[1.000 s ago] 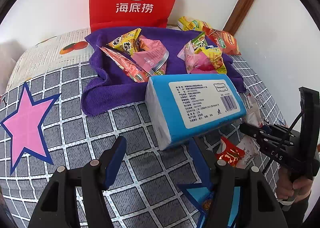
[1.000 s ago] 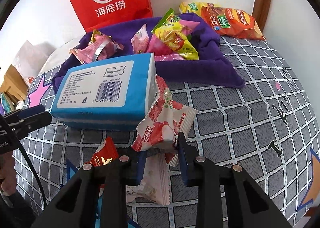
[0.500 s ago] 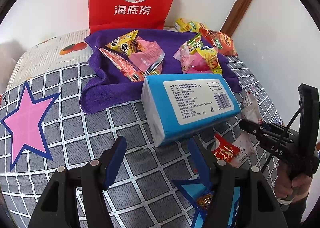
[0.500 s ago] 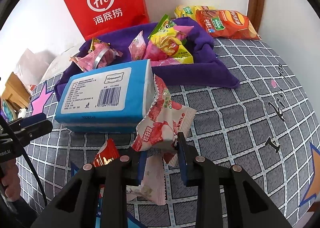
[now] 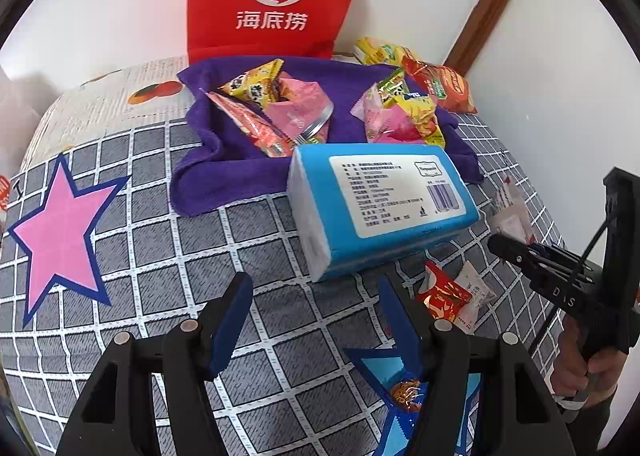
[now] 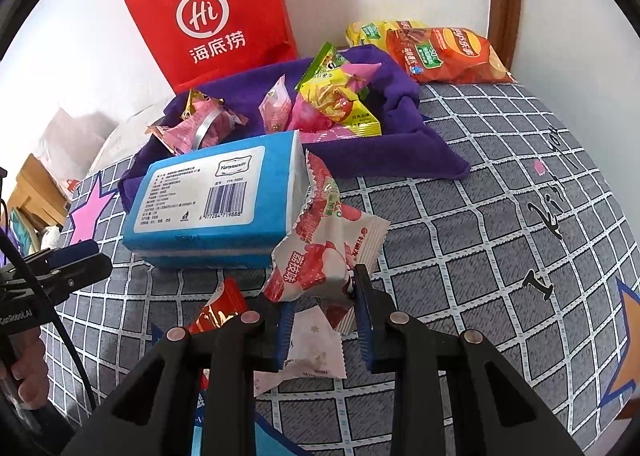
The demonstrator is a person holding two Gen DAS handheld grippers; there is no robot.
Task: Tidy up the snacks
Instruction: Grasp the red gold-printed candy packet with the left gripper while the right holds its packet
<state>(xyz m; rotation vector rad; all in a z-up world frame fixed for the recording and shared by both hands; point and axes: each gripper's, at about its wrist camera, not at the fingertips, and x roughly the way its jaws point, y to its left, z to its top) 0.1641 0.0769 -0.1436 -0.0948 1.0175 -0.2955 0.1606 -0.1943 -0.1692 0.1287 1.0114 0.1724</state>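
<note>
Snacks are what I sort, and one is already in my right tongs (image 6: 320, 320): a white and red lychee packet (image 6: 324, 252), pinched by its lower edge so that it stands up just ahead of the tips. I judge I hold it by the seam because the filled part is too puffy to clamp. Under these tongs lie a pale star-printed sachet (image 6: 316, 352) and a small red packet (image 6: 218, 306) on the checked bed cover (image 6: 480, 256).

My left tongs (image 5: 316, 320) are spread wide and hold nothing.

Just beyond both tongs lies a blue tissue pack (image 6: 212, 200); its label reads "Yunyouxuan", with a barcode.

Farther ahead, a purple towel (image 6: 404, 124) holds more snacks, so it seems the collecting place. Behind it lie crisp bags (image 6: 444, 54) and a red bag (image 6: 212, 12) marked "Hi 海底捞".
</note>
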